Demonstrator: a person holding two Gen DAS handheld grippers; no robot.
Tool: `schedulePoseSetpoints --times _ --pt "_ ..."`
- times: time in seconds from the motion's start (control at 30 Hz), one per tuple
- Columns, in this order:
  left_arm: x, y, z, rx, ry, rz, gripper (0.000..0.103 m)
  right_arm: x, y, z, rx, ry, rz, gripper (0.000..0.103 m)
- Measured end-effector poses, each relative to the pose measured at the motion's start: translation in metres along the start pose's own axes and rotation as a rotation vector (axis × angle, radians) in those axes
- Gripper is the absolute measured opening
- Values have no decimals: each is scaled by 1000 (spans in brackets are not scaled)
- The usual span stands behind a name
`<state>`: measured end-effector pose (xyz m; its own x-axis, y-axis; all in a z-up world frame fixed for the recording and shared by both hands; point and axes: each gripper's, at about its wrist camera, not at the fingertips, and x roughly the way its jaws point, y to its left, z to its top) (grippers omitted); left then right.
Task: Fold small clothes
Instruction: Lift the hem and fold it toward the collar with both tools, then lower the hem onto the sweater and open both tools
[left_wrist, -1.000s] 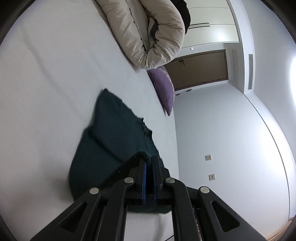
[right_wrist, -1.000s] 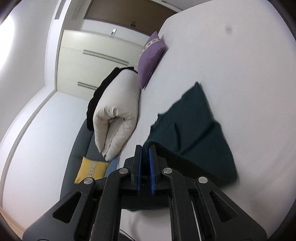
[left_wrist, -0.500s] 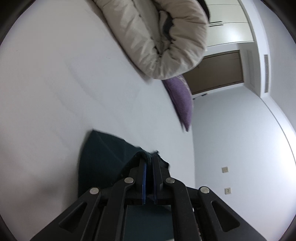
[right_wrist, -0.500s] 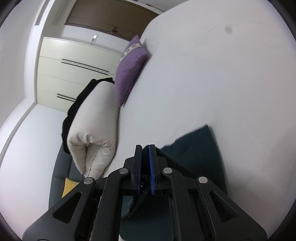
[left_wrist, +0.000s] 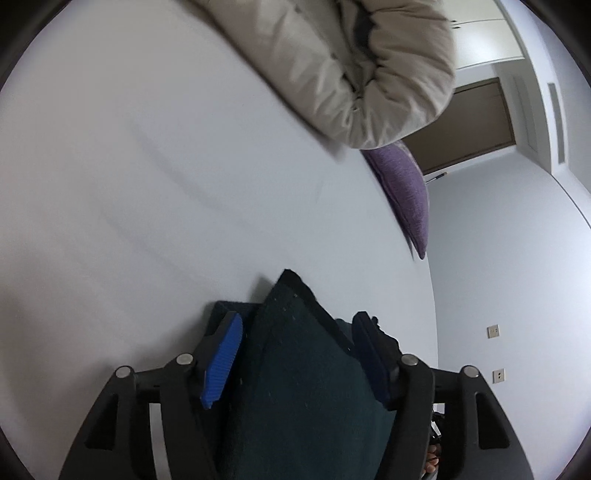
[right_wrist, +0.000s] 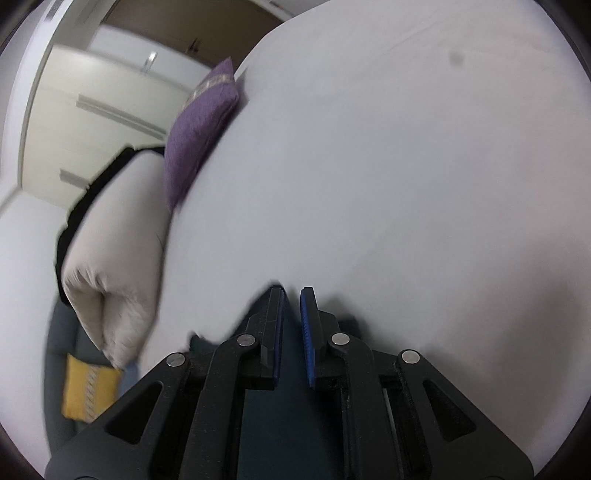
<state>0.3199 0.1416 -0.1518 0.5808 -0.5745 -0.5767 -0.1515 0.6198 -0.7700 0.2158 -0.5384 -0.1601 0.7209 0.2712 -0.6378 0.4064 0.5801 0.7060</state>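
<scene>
A dark teal garment (left_wrist: 303, 376) lies on the white bed sheet (left_wrist: 147, 184), right under both grippers. In the left wrist view my left gripper (left_wrist: 295, 332) is wide open, with a folded corner of the garment lying between its blue-padded fingers (left_wrist: 221, 354). In the right wrist view my right gripper (right_wrist: 291, 314) is open by a narrow gap, low over the same garment (right_wrist: 288, 417), which shows between and below the fingers. Neither gripper holds the cloth.
A rolled beige duvet (left_wrist: 354, 66) lies at the head of the bed, with a purple cushion (left_wrist: 406, 192) beside it. The right wrist view shows the duvet (right_wrist: 118, 266), the cushion (right_wrist: 195, 133), and a yellow cushion (right_wrist: 85, 387) on a dark sofa beyond the bed edge.
Both grippers were shut on the teal garment and carried its edge forward over the rest. Now both have opened and let it go; the left opened wide, the right slightly.
</scene>
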Motion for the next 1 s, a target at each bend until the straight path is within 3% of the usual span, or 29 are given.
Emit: schedulePoseSetpoints --times 0.03,0.3,0.53,0.6,0.67,0.73,0.9,1.0 --pt "-6 -3 -2 15 -8 4 72 -2 3 -5 -34 4 -19 11" --pt "-53 -9 -57 238 -49 149 72 -24 46 -56 -375 47 -182 12" --pt "-84 2 -102 315 -106 238 72 -61 38 -109 -466 53 -221 13" --pt "-86 6 -112 335 -99 254 68 -75 33 -125 -486 40 -217 21" --pt "-84 8 -119 352 -87 270 62 -93 30 -142 -505 23 -188 50" --pt "-81 10 -126 370 -75 286 50 -109 25 -153 -522 -3 -176 65" --pt "-75 14 -141 409 -62 324 47 -139 24 -173 -568 -57 -205 62" --pt "-74 16 -143 415 -67 333 38 -147 16 -173 -547 -65 -227 44"
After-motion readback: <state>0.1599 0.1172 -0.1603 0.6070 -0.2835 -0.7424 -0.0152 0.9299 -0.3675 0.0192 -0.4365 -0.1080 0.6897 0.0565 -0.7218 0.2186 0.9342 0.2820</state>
